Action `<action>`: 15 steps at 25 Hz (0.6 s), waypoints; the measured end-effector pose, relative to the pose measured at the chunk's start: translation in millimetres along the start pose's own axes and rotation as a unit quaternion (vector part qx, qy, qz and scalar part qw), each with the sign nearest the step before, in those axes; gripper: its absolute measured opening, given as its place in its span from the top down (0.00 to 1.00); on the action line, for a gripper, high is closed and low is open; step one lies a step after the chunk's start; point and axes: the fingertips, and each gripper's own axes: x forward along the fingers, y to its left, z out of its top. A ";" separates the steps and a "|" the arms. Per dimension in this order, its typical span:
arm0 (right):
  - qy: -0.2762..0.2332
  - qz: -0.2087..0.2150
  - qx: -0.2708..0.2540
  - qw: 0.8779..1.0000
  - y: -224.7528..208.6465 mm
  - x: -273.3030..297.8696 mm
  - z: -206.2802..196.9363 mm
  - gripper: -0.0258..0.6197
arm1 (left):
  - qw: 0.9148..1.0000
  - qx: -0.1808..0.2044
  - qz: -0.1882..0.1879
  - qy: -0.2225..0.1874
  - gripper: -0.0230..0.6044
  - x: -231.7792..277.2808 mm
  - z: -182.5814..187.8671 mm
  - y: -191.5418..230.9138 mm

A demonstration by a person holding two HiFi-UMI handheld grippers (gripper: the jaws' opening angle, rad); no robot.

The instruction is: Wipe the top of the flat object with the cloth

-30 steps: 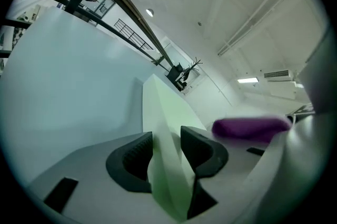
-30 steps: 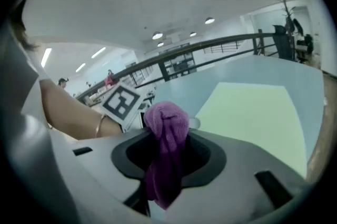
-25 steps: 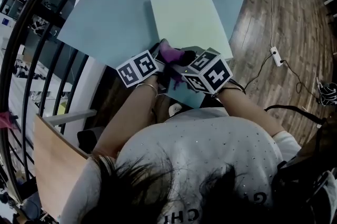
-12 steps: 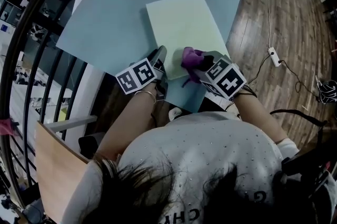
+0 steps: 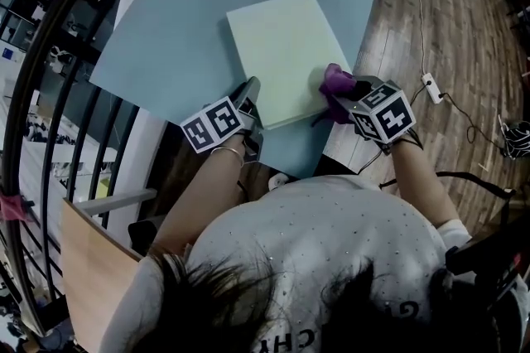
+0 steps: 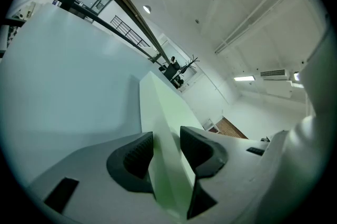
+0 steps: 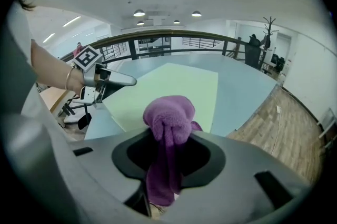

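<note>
Bench (image 5: 182, 20): light blue top. The flat pale green board (image 5: 281, 53) lies on it toward the near right corner, with its long sides running away from the person.

Left gripper (image 5: 251, 92): clenched on the board at its near left corner. The left gripper view shows the board's edge running between the two jaws, with a pad against it on each side.

Right gripper (image 5: 346, 94): grasping the purple cloth (image 7: 169, 115). A bunched wad stands out past the jaw tips and a tail hangs back between the jaws. The cloth sits at the board's right edge, close to its near right corner. Cannot tell whether it is touching the top face.

The two grippers are well apart, one at each near corner of the board.
</note>
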 end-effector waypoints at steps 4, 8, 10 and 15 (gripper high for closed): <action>0.003 -0.005 0.013 1.000 -15.9 -3.5 -4.8 0.77 | 1.000 -0.008 -0.003 0.003 0.71 0.7 -0.2 0.9; 0.012 0.017 0.000 1.000 -19.6 -4.8 -7.4 0.77 | 1.000 0.003 0.009 -0.006 0.71 -1.6 0.9 2.2; 0.021 0.039 -0.016 0.999 -19.9 -5.1 -9.1 0.77 | 1.000 0.009 0.018 -0.011 0.71 -1.4 -0.3 3.3; 0.015 0.100 -0.035 0.994 -23.5 -6.8 -11.8 0.77 | 0.999 0.029 0.037 -0.023 0.71 -5.1 -0.5 7.0</action>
